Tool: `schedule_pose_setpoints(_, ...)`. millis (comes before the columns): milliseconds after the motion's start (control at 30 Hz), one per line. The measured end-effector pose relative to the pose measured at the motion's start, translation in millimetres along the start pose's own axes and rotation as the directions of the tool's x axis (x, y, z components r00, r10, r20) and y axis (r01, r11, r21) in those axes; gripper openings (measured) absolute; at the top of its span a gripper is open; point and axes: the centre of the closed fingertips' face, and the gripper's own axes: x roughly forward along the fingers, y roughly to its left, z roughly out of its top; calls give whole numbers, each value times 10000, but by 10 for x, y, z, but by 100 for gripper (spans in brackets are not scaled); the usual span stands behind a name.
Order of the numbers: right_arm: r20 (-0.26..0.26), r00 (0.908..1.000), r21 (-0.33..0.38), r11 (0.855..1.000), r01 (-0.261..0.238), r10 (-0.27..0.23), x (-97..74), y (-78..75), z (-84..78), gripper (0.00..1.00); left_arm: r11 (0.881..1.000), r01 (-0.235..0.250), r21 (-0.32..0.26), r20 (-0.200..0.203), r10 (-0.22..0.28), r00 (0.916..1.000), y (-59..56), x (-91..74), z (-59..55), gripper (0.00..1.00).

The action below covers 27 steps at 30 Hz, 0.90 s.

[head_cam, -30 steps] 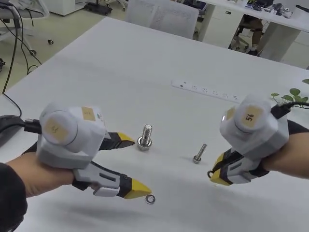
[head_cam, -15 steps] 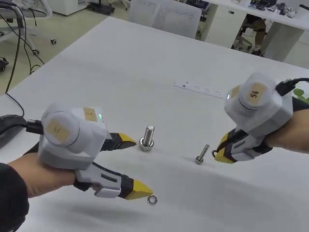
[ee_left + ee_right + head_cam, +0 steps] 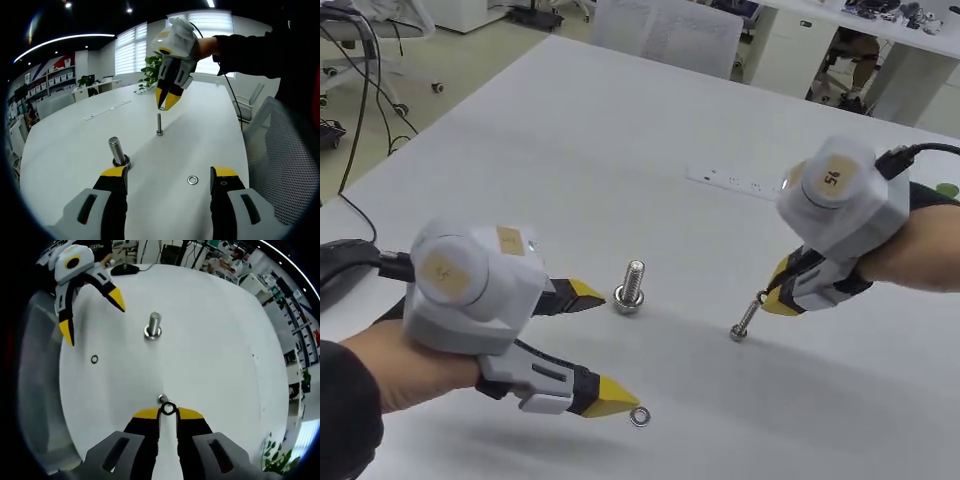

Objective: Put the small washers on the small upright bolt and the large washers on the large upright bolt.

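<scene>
Two bolts stand upright on the desk (image 3: 570, 150), toward its near edge: large bolt (image 3: 631, 286) on the left, small bolt (image 3: 744, 320) on the right, well apart. Right gripper (image 3: 168, 412) has its jaws pinched onto a small washer (image 3: 168, 408), held just over the small bolt's top. Left gripper (image 3: 600, 350) sits low near the large bolt, jaws wide apart and empty. Loose washer (image 3: 639, 417) lies flat by the near edge, just beside one left jaw tip.
</scene>
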Motion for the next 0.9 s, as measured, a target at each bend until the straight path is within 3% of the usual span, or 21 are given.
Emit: schedule_pose_setpoints(900, -324, 9989, -151, 9993, -340, 335, 176, -21, -41, 13, 9999, -94, -67, -12, 94, 10000, 14, 4, -21, 66)
